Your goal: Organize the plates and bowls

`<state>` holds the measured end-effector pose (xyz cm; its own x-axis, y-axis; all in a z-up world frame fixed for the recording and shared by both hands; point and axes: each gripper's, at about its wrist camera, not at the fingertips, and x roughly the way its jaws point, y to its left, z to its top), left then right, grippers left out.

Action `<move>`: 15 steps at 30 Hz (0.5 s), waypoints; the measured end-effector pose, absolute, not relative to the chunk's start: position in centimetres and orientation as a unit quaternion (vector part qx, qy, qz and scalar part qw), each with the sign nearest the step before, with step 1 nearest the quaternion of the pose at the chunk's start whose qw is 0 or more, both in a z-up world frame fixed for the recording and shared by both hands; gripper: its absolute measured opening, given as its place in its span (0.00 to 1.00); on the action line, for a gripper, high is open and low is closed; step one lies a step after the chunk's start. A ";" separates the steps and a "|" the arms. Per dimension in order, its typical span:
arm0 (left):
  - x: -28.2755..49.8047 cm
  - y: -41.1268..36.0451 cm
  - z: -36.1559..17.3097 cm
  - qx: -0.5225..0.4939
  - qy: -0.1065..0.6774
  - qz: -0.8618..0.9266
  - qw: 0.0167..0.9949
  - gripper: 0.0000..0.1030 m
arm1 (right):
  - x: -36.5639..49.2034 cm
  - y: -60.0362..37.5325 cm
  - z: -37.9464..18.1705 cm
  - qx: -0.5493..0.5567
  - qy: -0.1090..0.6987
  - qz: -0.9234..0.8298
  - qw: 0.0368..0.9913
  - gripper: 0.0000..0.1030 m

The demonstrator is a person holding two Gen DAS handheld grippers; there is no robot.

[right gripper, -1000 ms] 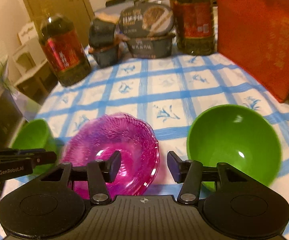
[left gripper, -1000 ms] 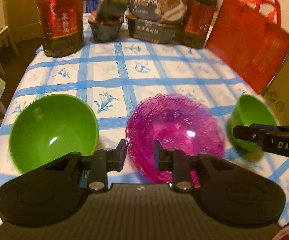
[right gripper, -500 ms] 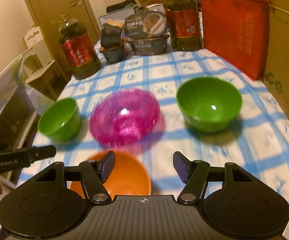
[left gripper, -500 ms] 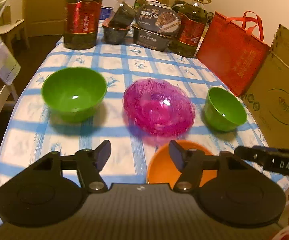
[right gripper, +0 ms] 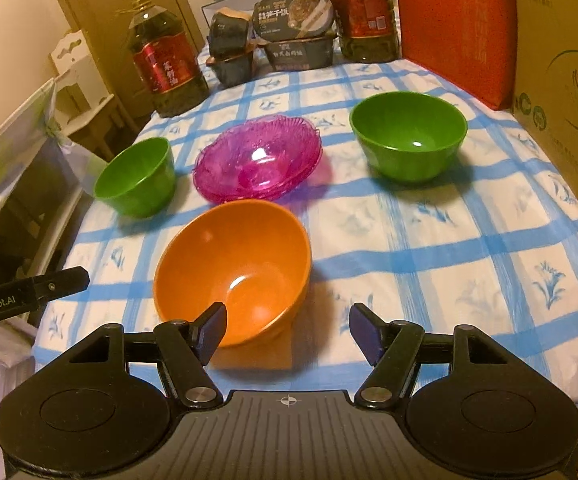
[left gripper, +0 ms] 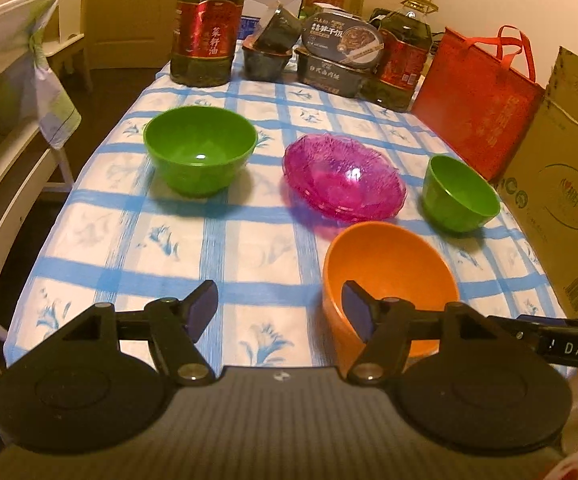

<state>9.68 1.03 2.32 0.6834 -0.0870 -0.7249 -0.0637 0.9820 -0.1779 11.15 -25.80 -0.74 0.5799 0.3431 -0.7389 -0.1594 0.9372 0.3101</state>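
On the blue-checked tablecloth (left gripper: pixel 249 248) stand a green bowl (left gripper: pixel 200 152) at the left, stacked pink glass plates (left gripper: pixel 345 178) in the middle, a second green bowl (left gripper: pixel 461 196) at the right and an orange bowl (left gripper: pixel 389 256) nearest me. My left gripper (left gripper: pixel 280 296) hovers over the near cloth, jaws opening, nothing between them; its right finger overlaps the orange bowl's rim in the picture. My right gripper (right gripper: pixel 287 316) is open and empty just before the orange bowl (right gripper: pixel 233 268). The pink plates (right gripper: pixel 257 160) lie beyond both.
Two oil bottles (left gripper: pixel 207 28) (left gripper: pixel 403 60) and dark food boxes (left gripper: pixel 335 60) line the far edge. A red bag (left gripper: pixel 477 100) and a cardboard box (left gripper: pixel 561 200) stand along the right side. White furniture (left gripper: pixel 17 120) is beside the table's left edge.
Both grippers have pulled back from the pink plates toward the near table edge and their jaws have widened. The orange bowl has come into view in front of them.
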 end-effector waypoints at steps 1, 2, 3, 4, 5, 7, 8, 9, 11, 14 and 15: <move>9.4 1.1 2.3 -0.097 0.399 -0.006 0.912 0.63 | 10.9 -25.8 -0.7 0.105 0.436 0.142 0.883 0.66; 9.1 1.1 2.3 -0.100 0.399 -0.007 0.911 0.63 | 10.6 -25.8 -0.7 0.105 0.436 0.142 0.883 0.66; 8.9 1.2 2.3 -0.102 0.400 -0.007 0.911 0.64 | 10.4 -25.8 -0.8 0.105 0.436 0.140 0.883 0.66; 8.7 1.2 2.3 -0.107 0.401 -0.008 0.910 0.64 | 10.3 -25.9 -0.8 0.105 0.437 0.140 0.882 0.66; 8.5 1.3 2.3 -0.114 0.403 -0.010 0.908 0.67 | 10.2 -25.9 -0.8 0.105 0.438 0.140 0.882 0.66; 8.0 1.2 2.3 -0.119 0.406 -0.015 0.906 0.68 | 9.9 -26.0 -0.8 0.105 0.438 0.139 0.882 0.66; 7.9 1.1 2.3 -0.117 0.407 -0.016 0.906 0.68 | 9.8 -26.1 -0.9 0.106 0.439 0.139 0.881 0.66; 7.8 0.9 2.2 -0.113 0.408 -0.017 0.906 0.68 | 9.6 -26.2 -0.9 0.107 0.439 0.138 0.881 0.66; 7.5 0.7 2.1 -0.106 0.411 -0.017 0.905 0.68 | 9.4 -26.3 -1.0 0.109 0.441 0.137 0.880 0.66; 7.3 0.5 1.9 -0.104 0.415 -0.015 0.904 0.68 | 9.2 -26.3 -1.2 0.110 0.446 0.135 0.878 0.66; 7.2 0.4 1.8 -0.104 0.415 -0.015 0.904 0.68 | 9.2 -26.3 -1.3 0.109 0.448 0.135 0.877 0.66</move>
<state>7.19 0.43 1.82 0.6550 -0.1141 -0.7469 -0.0593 0.9777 -0.2013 9.22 -26.32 -1.33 0.5627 0.3342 -0.7561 -0.1383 0.9398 0.3125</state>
